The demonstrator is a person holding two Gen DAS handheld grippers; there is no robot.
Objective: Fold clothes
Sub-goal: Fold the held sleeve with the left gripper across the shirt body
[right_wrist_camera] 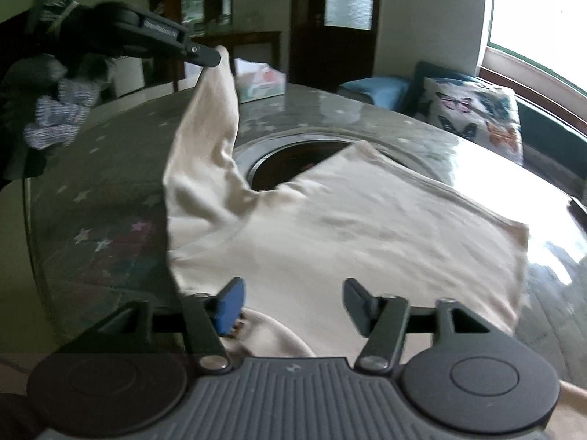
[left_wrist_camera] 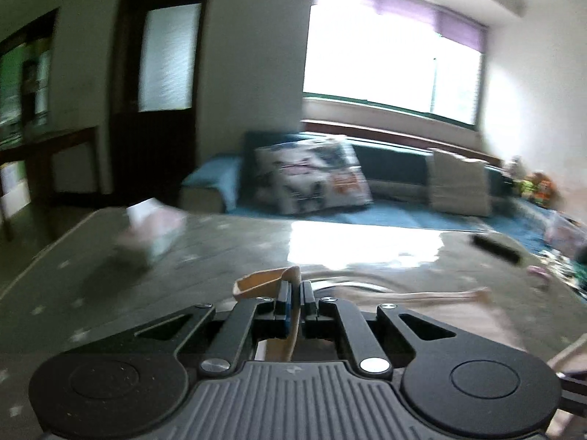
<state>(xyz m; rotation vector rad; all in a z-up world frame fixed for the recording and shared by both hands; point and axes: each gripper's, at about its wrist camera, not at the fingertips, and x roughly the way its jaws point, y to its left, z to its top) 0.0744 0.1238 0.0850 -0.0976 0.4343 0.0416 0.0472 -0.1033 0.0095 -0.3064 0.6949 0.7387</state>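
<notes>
A cream shirt (right_wrist_camera: 367, 227) lies spread on the round grey star-patterned table (right_wrist_camera: 102, 168). My left gripper (left_wrist_camera: 296, 293) is shut on the shirt's sleeve (left_wrist_camera: 264, 282) and holds it lifted above the table; in the right wrist view that gripper (right_wrist_camera: 212, 57) shows at upper left with the sleeve (right_wrist_camera: 209, 128) hanging from it. My right gripper (right_wrist_camera: 293, 304) is open, its jaws wide apart just above the shirt's near edge by the collar (right_wrist_camera: 279, 330).
A round dark hole (right_wrist_camera: 293, 163) sits in the table's middle, partly covered by the shirt. A tissue box (right_wrist_camera: 260, 82) stands at the far edge, and a dark flat object (left_wrist_camera: 495, 247) lies far right. A blue sofa with cushions (left_wrist_camera: 312, 176) is beyond.
</notes>
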